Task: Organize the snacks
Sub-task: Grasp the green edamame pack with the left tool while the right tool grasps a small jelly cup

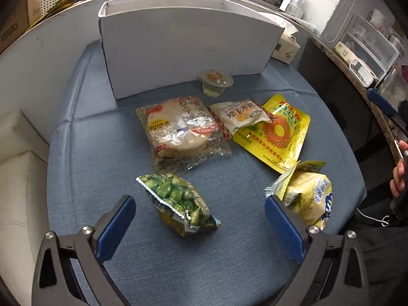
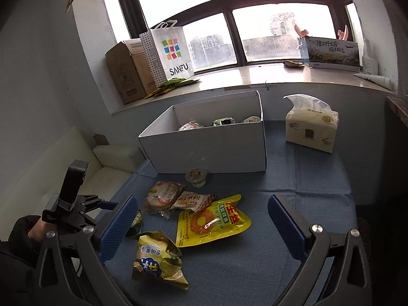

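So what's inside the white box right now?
The white box holds a few wrapped snacks along its far side; its near wall hides the rest of the floor.

The white paper bag [image 2: 167,51] on the sill carries the word "SANFU" under a grid of coloured squares. The printed box [image 2: 331,53] at the right of the sill has large Chinese characters, as do the yellow pouch [image 2: 211,220], the tissue pack [image 2: 311,129] and the chip bag [image 2: 158,260]. The clear pastry packet [image 1: 178,127] shows letters too blurred to read.
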`<state>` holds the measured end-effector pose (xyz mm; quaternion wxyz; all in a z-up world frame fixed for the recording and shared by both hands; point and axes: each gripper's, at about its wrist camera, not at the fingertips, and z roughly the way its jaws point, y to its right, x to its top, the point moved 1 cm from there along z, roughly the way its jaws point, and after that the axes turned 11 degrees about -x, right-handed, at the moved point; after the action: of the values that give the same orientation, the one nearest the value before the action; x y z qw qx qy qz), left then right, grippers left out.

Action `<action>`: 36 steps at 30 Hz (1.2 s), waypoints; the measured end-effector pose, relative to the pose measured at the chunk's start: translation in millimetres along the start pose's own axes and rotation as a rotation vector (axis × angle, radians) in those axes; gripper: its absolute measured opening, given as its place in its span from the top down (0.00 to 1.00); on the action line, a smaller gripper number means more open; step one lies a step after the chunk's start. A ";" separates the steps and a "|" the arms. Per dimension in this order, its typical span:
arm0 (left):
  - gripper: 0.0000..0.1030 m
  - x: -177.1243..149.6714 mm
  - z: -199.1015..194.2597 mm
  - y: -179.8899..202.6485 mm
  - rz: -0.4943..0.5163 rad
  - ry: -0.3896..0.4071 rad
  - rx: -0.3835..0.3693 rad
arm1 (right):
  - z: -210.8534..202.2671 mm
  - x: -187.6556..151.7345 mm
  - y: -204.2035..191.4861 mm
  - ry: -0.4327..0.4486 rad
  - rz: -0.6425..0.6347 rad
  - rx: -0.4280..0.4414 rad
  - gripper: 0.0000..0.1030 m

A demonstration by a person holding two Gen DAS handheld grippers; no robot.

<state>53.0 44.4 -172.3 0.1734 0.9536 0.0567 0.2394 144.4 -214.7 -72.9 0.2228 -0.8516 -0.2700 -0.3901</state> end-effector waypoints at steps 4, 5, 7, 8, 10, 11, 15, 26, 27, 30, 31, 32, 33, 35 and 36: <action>0.37 -1.9 7.4 -6.4 -0.027 -0.017 0.007 | 1.8 -4.5 -10.1 -0.014 -0.041 -0.006 0.00; 0.57 -2.5 8.8 -6.1 -0.011 -0.023 0.028 | 2.4 -5.0 -12.4 -0.017 -0.050 -0.002 0.00; 0.60 -4.2 6.5 -4.8 0.007 -0.007 0.031 | 4.2 -5.7 -17.3 -0.024 -0.069 0.000 0.00; 0.61 -5.0 4.8 -4.4 0.012 0.001 0.029 | 5.7 -6.2 -20.0 -0.027 -0.077 -0.002 0.00; 0.62 -5.7 -1.6 -3.0 0.025 0.028 0.025 | 10.2 -7.8 -24.5 -0.039 -0.095 0.002 0.00; 0.62 -5.3 -7.2 -1.5 0.033 0.045 0.021 | 13.7 -8.6 -26.9 -0.049 -0.103 0.000 0.00; 0.63 -3.6 -37.9 9.4 0.082 0.138 0.018 | 32.9 -10.4 -41.6 -0.087 -0.174 0.005 0.00; 0.63 1.7 -117.9 32.8 0.134 0.377 -0.057 | 127.2 10.4 -75.2 -0.160 -0.301 -0.021 0.00; 0.63 1.9 -120.3 33.2 0.137 0.379 -0.054 | 139.3 12.5 -77.7 -0.174 -0.304 -0.029 0.00; 0.63 3.0 -120.9 30.5 0.123 0.372 -0.060 | 176.0 16.8 -80.8 -0.230 -0.299 -0.025 0.00; 0.63 2.8 -121.1 29.8 0.121 0.375 -0.058 | 187.5 17.4 -80.6 -0.247 -0.293 -0.032 0.00; 0.63 2.7 -120.8 29.3 0.122 0.372 -0.054 | 198.1 17.7 -80.0 -0.262 -0.287 -0.039 0.00; 0.63 1.9 -120.4 28.7 0.121 0.371 -0.051 | 207.6 17.8 -79.4 -0.274 -0.284 -0.053 0.00; 0.63 -0.1 -118.9 25.7 0.112 0.371 -0.054 | 220.9 17.1 -78.4 -0.291 -0.285 -0.059 0.08; 0.63 -0.2 -118.7 24.1 0.108 0.371 -0.054 | 225.1 16.4 -77.8 -0.297 -0.284 -0.059 0.44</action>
<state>-3.1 57.9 -65.8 0.1725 0.8897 0.0298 0.4217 226.6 -18.4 -181.2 0.0983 -0.8592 -0.4059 -0.2954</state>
